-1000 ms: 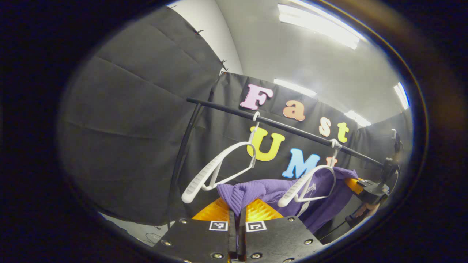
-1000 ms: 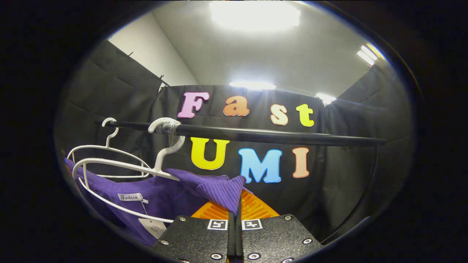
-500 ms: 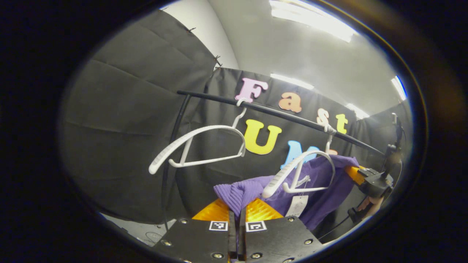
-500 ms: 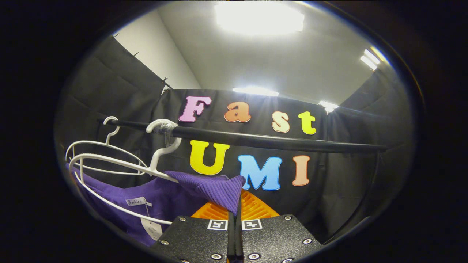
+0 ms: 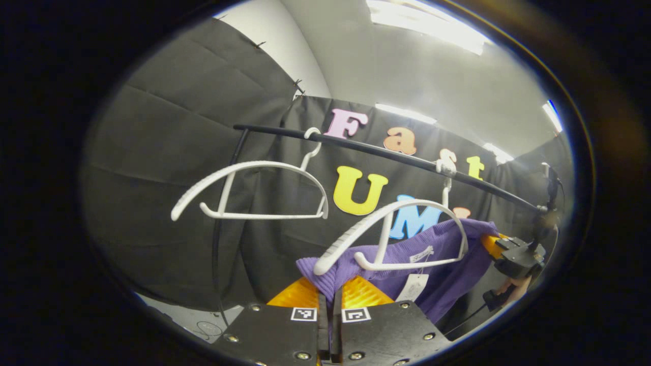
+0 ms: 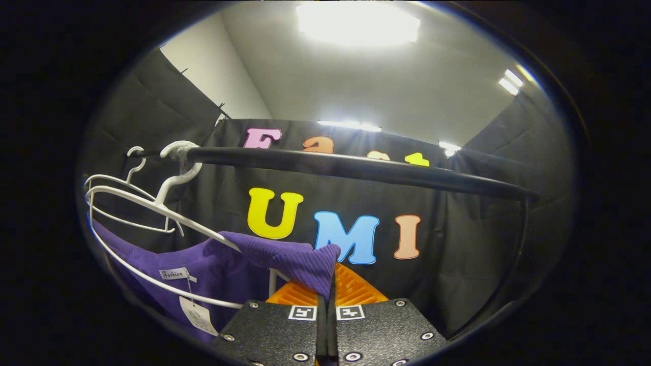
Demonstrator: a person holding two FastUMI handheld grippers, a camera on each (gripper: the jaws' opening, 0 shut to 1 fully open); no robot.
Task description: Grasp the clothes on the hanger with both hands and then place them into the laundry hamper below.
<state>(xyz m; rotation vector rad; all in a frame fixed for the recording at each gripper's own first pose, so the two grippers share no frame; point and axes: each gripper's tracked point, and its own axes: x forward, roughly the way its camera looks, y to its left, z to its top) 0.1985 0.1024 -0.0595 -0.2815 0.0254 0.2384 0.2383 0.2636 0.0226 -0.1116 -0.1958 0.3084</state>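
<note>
The soft, ribbed purple knit top (image 5: 437,264) hangs by the curved white plastic hanger (image 5: 391,236) under the black metal rail (image 6: 356,170). The left gripper (image 5: 329,292) and right gripper (image 6: 329,282) each pinch a corner. Its bottom is cut off.

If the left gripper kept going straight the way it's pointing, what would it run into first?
The left gripper is already shut on the purple garment. Pushing straight on, it would probably meet the white hanger inside that garment first, then the black cloth wall; depth is hard to judge.
</note>
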